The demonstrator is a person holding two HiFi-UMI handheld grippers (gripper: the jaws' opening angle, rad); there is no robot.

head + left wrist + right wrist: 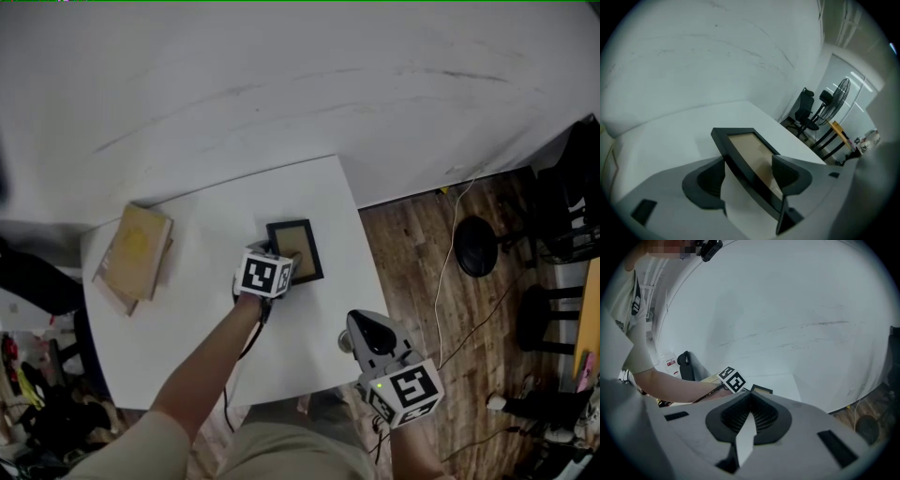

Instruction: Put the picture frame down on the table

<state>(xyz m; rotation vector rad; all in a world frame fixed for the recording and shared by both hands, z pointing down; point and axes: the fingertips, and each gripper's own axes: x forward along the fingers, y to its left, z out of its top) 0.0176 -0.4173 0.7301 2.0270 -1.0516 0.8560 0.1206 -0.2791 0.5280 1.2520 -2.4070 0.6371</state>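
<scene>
Open over the near left part of the white square worktop (141, 337) and along its far strip. Blocked at the left edge by a stack of flat tan books (136, 255). Blocked right of centre by the black-rimmed picture frame with a tan inside (298, 246), clamped in the left tool (281, 267), forearm slanting across the near middle. Shut off behind by the white wall (281, 75). Free over the brown wooden floor (422, 253) around the right tool (749, 401), jaws together, empty.
</scene>
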